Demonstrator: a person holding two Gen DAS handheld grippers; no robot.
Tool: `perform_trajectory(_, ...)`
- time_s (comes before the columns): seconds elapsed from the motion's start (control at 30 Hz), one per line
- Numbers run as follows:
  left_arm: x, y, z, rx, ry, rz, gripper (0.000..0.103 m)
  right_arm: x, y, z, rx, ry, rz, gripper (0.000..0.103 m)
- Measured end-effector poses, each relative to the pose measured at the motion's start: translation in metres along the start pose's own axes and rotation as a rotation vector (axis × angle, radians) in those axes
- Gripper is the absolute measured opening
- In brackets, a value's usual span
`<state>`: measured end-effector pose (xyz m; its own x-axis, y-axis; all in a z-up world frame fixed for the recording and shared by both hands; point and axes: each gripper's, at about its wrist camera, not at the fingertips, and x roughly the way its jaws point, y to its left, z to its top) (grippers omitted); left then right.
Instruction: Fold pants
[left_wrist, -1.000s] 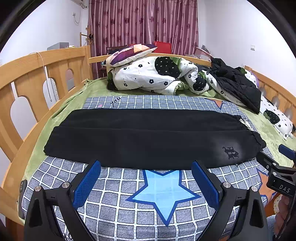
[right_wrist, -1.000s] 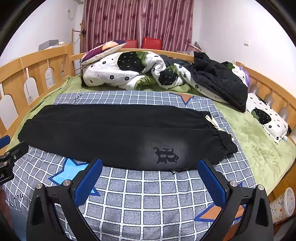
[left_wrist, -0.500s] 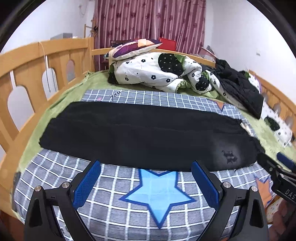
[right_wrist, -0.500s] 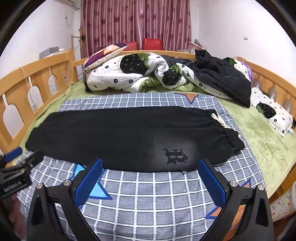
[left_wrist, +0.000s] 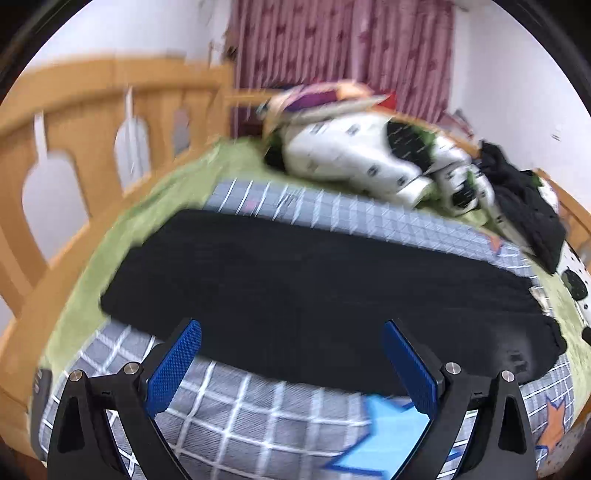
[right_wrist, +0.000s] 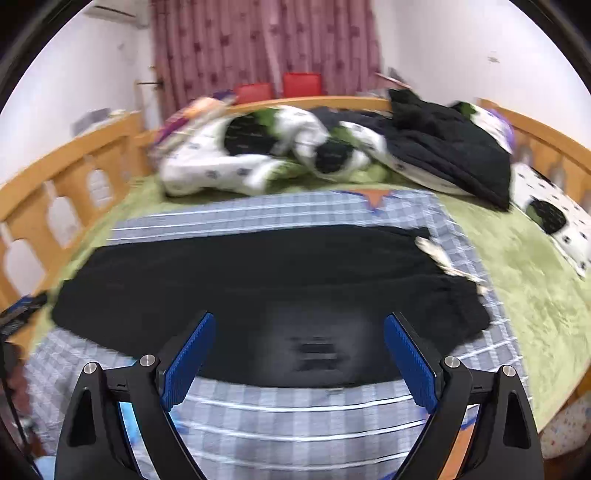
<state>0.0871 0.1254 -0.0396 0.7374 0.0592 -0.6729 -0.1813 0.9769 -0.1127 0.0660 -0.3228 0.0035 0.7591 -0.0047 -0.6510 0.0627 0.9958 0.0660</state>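
Note:
Black pants (left_wrist: 314, 288) lie flat and lengthwise across the checked blanket (left_wrist: 240, 406), with the waistband and its pale drawstring (right_wrist: 439, 258) at the right. My left gripper (left_wrist: 291, 328) is open over the pants' near edge, toward the leg end. My right gripper (right_wrist: 300, 319) hovers over the near edge by the printed logo (right_wrist: 317, 350). Its jaws are closing, still wide, and the pads press on nothing. Both views are blurred by motion. The left gripper's dark body (right_wrist: 22, 314) shows at the left rim of the right wrist view.
A bunched white-and-black quilt (left_wrist: 351, 158) and a black jacket (right_wrist: 450, 147) lie at the far side of the bed. Wooden rails (left_wrist: 92, 110) border the bed. A spotted pillow (right_wrist: 554, 221) lies on the green sheet at the right.
Both grippers have moved forward toward the pants, so the near edge now lies between their fingers. The right jaws stand slightly narrower. The left view has tilted.

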Motion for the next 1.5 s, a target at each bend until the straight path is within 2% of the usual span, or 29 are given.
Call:
perform_trajectory(0.03,0.011,0.012,-0.006,-0.022,0.027,0.002,0.098,0.011,-0.016,-0.006,0.007,0.013,-0.022,0.090)
perform_trajectory(0.1,0.033,0.041,-0.025,-0.096,0.080,-0.010,0.096,0.032,-0.042,-0.019,0.023,0.043,-0.054,0.078)
perform_trajectory(0.13,0.039,0.051,-0.032,-0.130,0.088,-0.020,0.092,0.044,-0.058,-0.030,0.040,0.067,-0.070,0.076)
perform_trajectory(0.27,0.066,0.087,-0.061,-0.257,0.130,-0.084,0.089,0.078,-0.101,-0.072,0.158,0.158,-0.031,0.060)
perform_trajectory(0.33,0.078,0.098,-0.065,-0.305,0.152,-0.101,0.087,0.090,-0.113,-0.089,0.209,0.178,-0.003,0.060)
perform_trajectory(0.4,0.090,0.107,-0.065,-0.352,0.162,-0.117,0.087,0.099,-0.117,-0.096,0.212,0.184,-0.012,0.060)
perform_trajectory(0.5,0.105,0.112,-0.057,-0.371,0.161,-0.140,0.087,0.110,-0.120,-0.103,0.245,0.170,-0.009,0.061)
perform_trajectory(0.57,0.117,0.114,-0.048,-0.395,0.153,-0.134,0.085,0.117,-0.126,-0.105,0.300,0.160,0.043,0.063)
perform_trajectory(0.63,0.123,0.119,-0.042,-0.444,0.127,-0.095,0.066,0.129,-0.132,-0.103,0.361,0.154,0.073,0.063)
perform_trajectory(0.67,0.124,0.123,-0.041,-0.468,0.119,-0.087,0.063,0.133,-0.133,-0.101,0.376,0.146,0.073,0.063)
perform_trajectory(0.7,0.127,0.125,-0.038,-0.487,0.117,-0.080,0.052,0.138,-0.132,-0.097,0.383,0.146,0.068,0.062)
perform_trajectory(0.73,0.129,0.126,-0.035,-0.494,0.118,-0.064,0.026,0.142,-0.132,-0.093,0.387,0.150,0.059,0.059)
perform_trajectory(0.77,0.130,0.127,-0.032,-0.494,0.127,-0.042,0.012,0.147,-0.133,-0.089,0.396,0.154,0.036,0.047)
perform_trajectory(0.8,0.131,0.128,-0.028,-0.491,0.141,-0.038,0.010,0.151,-0.132,-0.085,0.396,0.158,0.012,0.026)
perform_trajectory(0.97,0.101,0.125,-0.002,-0.432,0.064,-0.078,0.009,0.133,-0.123,-0.063,0.339,0.097,0.011,0.020)
perform_trajectory(1.2,0.082,0.098,0.068,-0.319,-0.053,-0.083,0.009,0.104,-0.113,-0.003,0.251,0.008,0.046,0.020)
perform_trajectory(1.4,0.105,0.073,0.120,-0.229,-0.125,-0.024,0.009,0.115,-0.107,0.050,0.216,-0.049,0.049,0.019)
perform_trajectory(1.5,0.137,0.064,0.141,-0.218,-0.126,0.006,0.009,0.141,-0.107,0.077,0.228,-0.057,0.058,0.019)
